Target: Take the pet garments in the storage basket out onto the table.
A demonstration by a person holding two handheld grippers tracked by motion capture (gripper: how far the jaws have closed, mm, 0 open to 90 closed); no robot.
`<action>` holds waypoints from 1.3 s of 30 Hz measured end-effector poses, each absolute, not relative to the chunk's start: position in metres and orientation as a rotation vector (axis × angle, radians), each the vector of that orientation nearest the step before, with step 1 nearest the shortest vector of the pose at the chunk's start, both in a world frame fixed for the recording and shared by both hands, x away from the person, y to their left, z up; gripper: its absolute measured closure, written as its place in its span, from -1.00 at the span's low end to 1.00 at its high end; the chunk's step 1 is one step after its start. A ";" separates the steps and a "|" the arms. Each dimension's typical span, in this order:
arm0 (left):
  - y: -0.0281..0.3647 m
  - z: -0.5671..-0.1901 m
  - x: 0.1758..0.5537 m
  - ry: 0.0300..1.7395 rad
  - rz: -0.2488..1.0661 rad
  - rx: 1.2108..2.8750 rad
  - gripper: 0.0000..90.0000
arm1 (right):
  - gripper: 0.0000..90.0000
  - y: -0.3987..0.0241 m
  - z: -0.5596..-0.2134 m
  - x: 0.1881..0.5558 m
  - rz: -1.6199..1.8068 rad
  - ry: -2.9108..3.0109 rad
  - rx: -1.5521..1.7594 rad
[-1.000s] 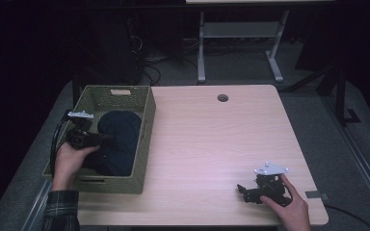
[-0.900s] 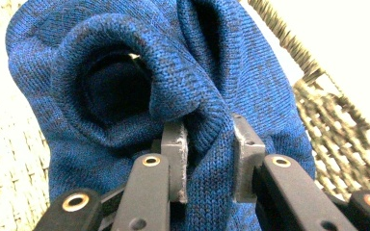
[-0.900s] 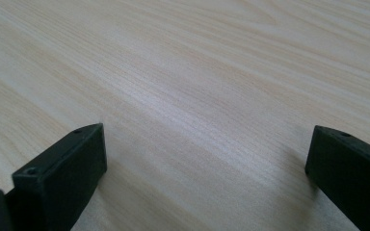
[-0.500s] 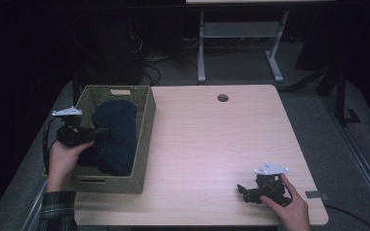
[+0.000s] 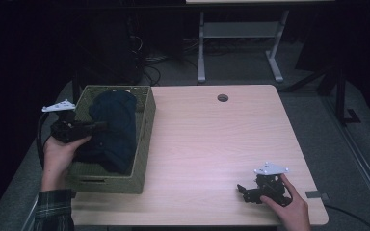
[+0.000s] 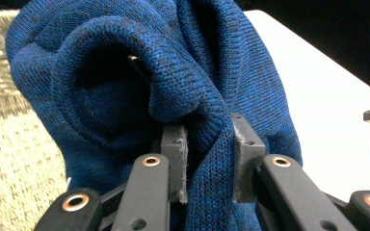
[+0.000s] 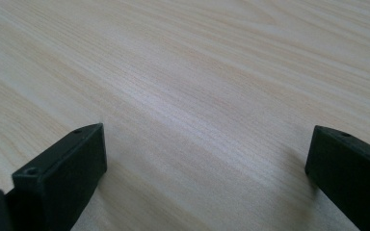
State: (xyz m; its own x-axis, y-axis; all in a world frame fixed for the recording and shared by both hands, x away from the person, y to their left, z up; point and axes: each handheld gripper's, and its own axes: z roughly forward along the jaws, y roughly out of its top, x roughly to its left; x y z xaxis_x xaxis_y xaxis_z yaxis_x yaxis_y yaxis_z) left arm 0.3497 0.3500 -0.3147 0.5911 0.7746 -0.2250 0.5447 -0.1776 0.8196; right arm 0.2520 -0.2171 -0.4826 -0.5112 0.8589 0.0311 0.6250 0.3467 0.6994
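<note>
The left hand-held gripper (image 6: 206,161) is clamping a fold of the dark blue knitted garment (image 5: 114,129), now drawing it up from the woven olive basket (image 5: 144,139) beneath. Removal is likely beginning. The right hand-held gripper (image 5: 244,191) is resting on the pale wooden surface (image 5: 212,144), jaws spread and empty.

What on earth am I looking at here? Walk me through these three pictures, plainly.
There is no robot. A person at a wooden table holds a hand tool with two jaws in each hand. One picture comes from a camera above the table; the other two come from small cameras riding on each tool, looking along its jaws. The left gripper is shut on a fold of a dark blue knitted garment, which lies in a woven green basket at the table's left side. The right gripper rests low near the table's front right corner, jaws wide open with bare wood between them.
</note>
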 end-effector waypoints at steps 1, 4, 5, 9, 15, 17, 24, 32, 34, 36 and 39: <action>0.351 -0.312 0.350 1.060 0.299 1.852 0.60 | -0.99 -0.217 -0.483 0.252 0.952 2.273 1.306; 0.353 -0.306 0.350 1.045 0.297 1.836 0.60 | -0.99 -0.217 -0.483 0.252 0.951 2.273 1.308; 0.353 -0.303 0.350 1.041 0.301 1.830 0.60 | -0.99 -0.217 -0.483 0.252 0.951 2.273 1.307; 0.354 -0.290 0.350 1.019 0.315 1.824 0.61 | -0.99 -0.217 -0.483 0.252 0.951 2.273 1.308; 0.351 -0.274 0.350 0.984 0.319 1.819 0.60 | -0.99 -0.217 -0.483 0.252 0.951 2.273 1.308; 0.349 -0.270 0.350 0.970 0.318 1.816 0.60 | -0.99 -0.217 -0.483 0.252 0.952 2.272 1.308; 0.338 -0.261 0.353 0.924 0.300 1.812 0.60 | -0.99 -0.217 -0.483 0.252 0.952 2.273 1.308; 0.321 -0.251 0.356 0.876 0.291 1.814 0.60 | -0.99 -0.217 -0.483 0.252 0.952 2.273 1.309; 0.317 -0.248 0.356 0.863 0.289 1.809 0.60 | -0.99 -0.217 -0.483 0.252 0.952 2.273 1.309; 0.313 -0.246 0.357 0.851 0.286 1.804 0.60 | -0.99 -0.217 -0.483 0.252 0.952 2.273 1.308; 0.306 -0.242 0.358 0.830 0.278 1.807 0.60 | -0.99 -0.217 -0.483 0.252 0.952 2.272 1.309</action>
